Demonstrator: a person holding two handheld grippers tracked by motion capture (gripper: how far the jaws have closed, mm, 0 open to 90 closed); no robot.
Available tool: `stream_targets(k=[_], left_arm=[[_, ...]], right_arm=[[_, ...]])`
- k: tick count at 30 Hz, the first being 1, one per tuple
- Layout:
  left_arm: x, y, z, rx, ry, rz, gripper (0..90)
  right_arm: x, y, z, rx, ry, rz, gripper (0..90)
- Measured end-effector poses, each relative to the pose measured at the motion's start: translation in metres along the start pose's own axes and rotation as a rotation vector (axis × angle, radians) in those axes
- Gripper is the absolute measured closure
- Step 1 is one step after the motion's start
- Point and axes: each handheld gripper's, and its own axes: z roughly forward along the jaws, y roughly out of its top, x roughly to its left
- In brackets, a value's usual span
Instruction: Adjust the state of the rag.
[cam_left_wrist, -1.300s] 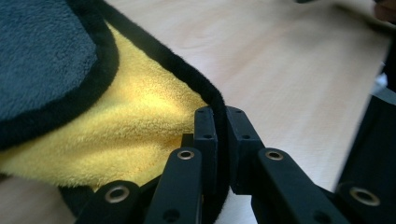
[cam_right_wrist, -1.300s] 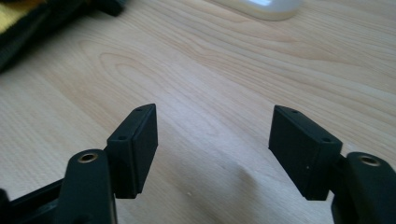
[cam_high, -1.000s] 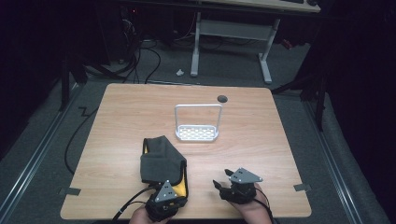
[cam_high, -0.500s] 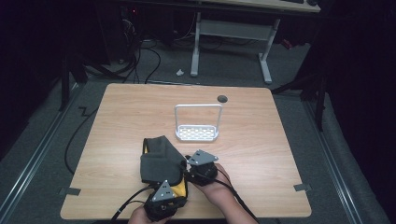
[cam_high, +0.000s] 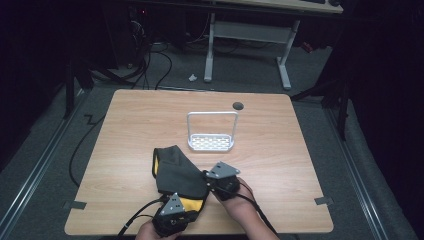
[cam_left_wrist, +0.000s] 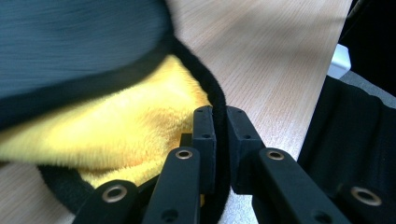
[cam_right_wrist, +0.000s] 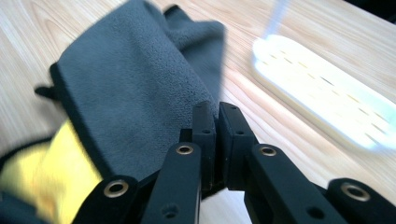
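A dark grey cloth (cam_high: 176, 172) with a yellow fleece inner side lies crumpled near the front of the wooden table (cam_high: 280, 150). At its near yellow corner my left gripper (cam_high: 184, 206) is shut; in the left gripper view the cloth's (cam_left_wrist: 116, 116) black hem runs between the closed jaws of the left gripper (cam_left_wrist: 219, 114). My right gripper (cam_high: 207, 179) is shut on the cloth's right edge. In the right gripper view the grey cloth (cam_right_wrist: 135, 93) ends in the closed jaws of the right gripper (cam_right_wrist: 217, 109).
A white perforated tray with a tall wire handle (cam_high: 211, 142) stands just behind the cloth, also blurred in the right gripper view as the tray (cam_right_wrist: 322, 102). A dark round hole (cam_high: 238, 105) sits near the table's far edge. Cables and a desk frame (cam_high: 245, 30) lie on the floor beyond.
My right gripper has moved left from the bare table at the front right onto the cloth's right edge and shut there. The left gripper has stayed at the near corner.
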Motion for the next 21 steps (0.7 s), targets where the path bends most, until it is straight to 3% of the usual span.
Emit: stream_targets(k=[1,2,6,8,9,12,15,18,21], left_arm=[[0.000,0.000,0.000,0.000,0.001,-0.001,83.1],[0.000,-0.001,-0.001,0.000,0.002,-0.002,83.1],[0.003,-0.002,-0.004,-0.002,0.004,-0.021,83.3],[0.004,-0.003,-0.005,-0.003,0.005,-0.028,83.1],[0.004,-0.003,-0.005,-0.003,0.008,-0.029,83.1],[0.005,-0.003,-0.007,-0.001,0.013,-0.040,82.1],[0.005,-0.004,-0.013,-0.004,0.000,-0.049,72.4],[0.005,-0.005,-0.024,-0.027,-0.007,-0.054,68.0],[0.012,-0.004,-0.038,-0.064,0.015,-0.074,63.2]], right_arm=[[-0.007,-0.016,-0.015,0.002,-0.027,0.022,86.2],[-0.007,-0.016,-0.015,0.002,-0.027,0.022,86.2],[-0.020,-0.054,-0.034,0.048,-0.068,0.083,85.5],[-0.026,-0.081,-0.037,0.095,-0.051,0.139,84.0],[-0.026,-0.085,-0.038,0.107,-0.054,0.143,84.0],[-0.026,-0.086,-0.041,0.103,-0.074,0.141,79.0],[-0.031,-0.084,-0.048,0.039,-0.083,0.181,70.5],[-0.032,-0.084,-0.051,0.028,-0.095,0.180,68.0],[-0.032,-0.086,-0.050,0.034,-0.098,0.179,66.9]])
